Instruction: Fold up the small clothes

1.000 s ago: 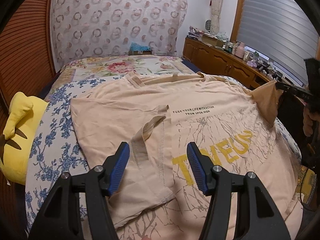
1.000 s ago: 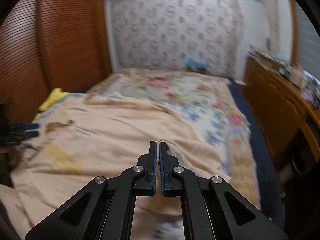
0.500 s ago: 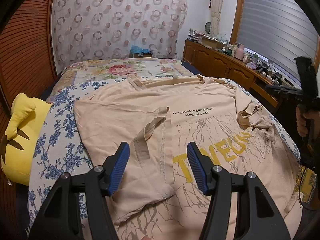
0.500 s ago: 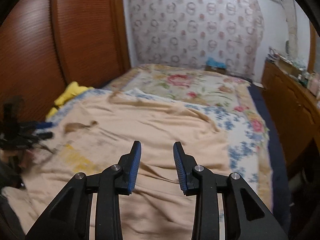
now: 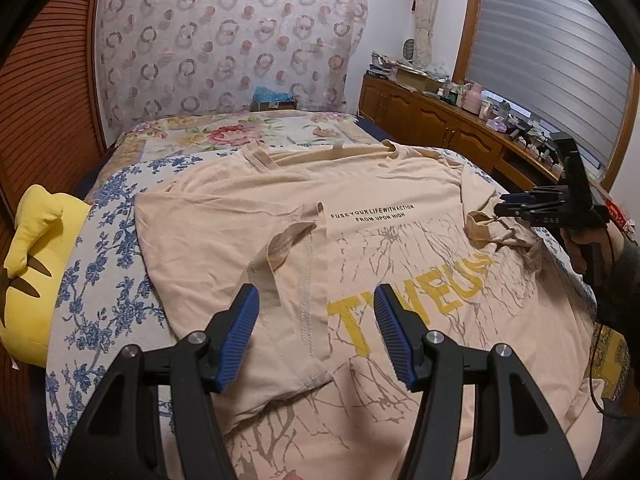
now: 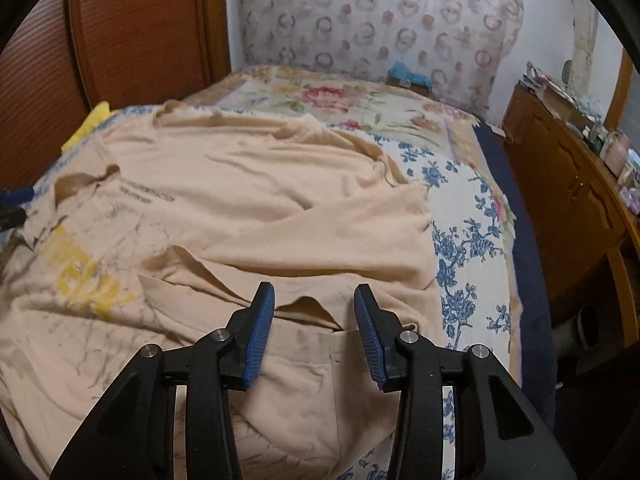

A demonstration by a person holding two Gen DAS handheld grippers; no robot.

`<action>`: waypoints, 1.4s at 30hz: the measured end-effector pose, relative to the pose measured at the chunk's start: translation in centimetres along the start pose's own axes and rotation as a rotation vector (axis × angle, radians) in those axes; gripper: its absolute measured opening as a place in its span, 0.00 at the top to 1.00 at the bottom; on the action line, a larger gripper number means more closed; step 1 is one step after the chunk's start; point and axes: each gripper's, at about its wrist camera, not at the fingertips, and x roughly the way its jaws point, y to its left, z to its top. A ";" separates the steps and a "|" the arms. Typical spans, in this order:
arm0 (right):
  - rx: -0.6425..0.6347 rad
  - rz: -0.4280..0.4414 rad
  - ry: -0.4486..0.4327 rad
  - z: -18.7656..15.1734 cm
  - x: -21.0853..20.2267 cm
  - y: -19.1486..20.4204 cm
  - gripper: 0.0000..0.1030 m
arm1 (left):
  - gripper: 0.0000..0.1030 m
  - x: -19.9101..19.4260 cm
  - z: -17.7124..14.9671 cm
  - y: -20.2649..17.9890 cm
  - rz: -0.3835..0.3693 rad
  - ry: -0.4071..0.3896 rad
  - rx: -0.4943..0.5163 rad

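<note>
- Here, a beige T-shirt [image 5: 248, 216] with yellow lettering lies spread across the floral bedspread [image 5: 100, 280], its left sleeve [image 5: 288, 280] folded inward over the chest.
- The left gripper [image 5: 316, 320] hovers above that folded sleeve, its blue-padded jaws spread wide and holding nothing.
- The right gripper [image 6: 314, 320] hangs over the rumpled right sleeve [image 6: 320, 232], jaws likewise parted and empty.
- A yellow plush toy [image 5: 32, 272] rests at the bed's left edge, beside the shirt.
- A wooden dresser [image 5: 440, 120] stands along the right wall.
</note>
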 end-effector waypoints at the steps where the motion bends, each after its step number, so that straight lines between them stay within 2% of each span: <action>1: 0.002 -0.001 0.012 0.1 0.4 -0.1 0.60 | 0.43 0.1 0.0 -0.1 -0.001 0.002 0.001; 2: 0.002 -0.009 0.029 0.1 0.9 -0.2 0.62 | 0.43 0.1 -0.1 -0.1 0.000 0.003 0.001; 4: 0.002 0.001 0.035 0.2 1.1 -0.4 0.90 | 0.43 0.1 -0.2 -0.1 0.001 0.004 0.003; 7: -0.003 0.016 -0.003 0.3 0.1 -0.3 0.95 | 0.43 0.1 -0.1 -0.1 0.003 0.003 0.001; 14: 0.003 0.080 -0.113 3.7 -3.0 1.1 0.96 | 0.43 0.1 -0.3 0.4 0.005 0.001 -0.008; 21: -0.024 0.081 -0.140 7.3 -2.6 3.7 0.96 | 0.43 -0.1 -0.4 0.7 0.006 0.001 -0.013; 23: -0.011 0.108 -0.152 8.0 -2.4 4.1 0.96 | 0.43 -0.2 -0.5 0.9 0.007 0.000 -0.016; 24: -0.004 0.114 -0.159 8.1 -2.5 4.2 0.95 | 0.43 -0.2 -0.5 1.0 0.007 -0.001 -0.017; 25: 0.001 0.116 -0.170 8.2 -2.6 4.4 0.86 | 0.43 -0.2 -0.5 1.0 0.005 -0.001 -0.015; 26: 0.003 0.120 -0.180 8.2 -2.8 4.5 0.82 | 0.43 -0.2 -0.4 1.0 0.007 -0.001 -0.014; 30: 0.003 0.110 -0.185 6.9 -3.9 4.4 0.79 | 0.43 -0.1 0.2 0.7 0.030 -0.002 0.012; 34: -0.003 0.082 -0.125 3.4 -4.2 3.4 0.79 | 0.43 0.7 1.8 -0.4 0.033 0.002 0.060; 39: 0.018 0.113 -0.037 -0.4 -2.6 2.9 0.79 | 0.43 2.2 3.6 -2.5 -0.012 0.023 0.103; 42: 0.009 0.120 -0.018 -1.5 -1.8 3.3 0.82 | 0.43 3.3 4.6 -4.1 -0.037 0.036 0.134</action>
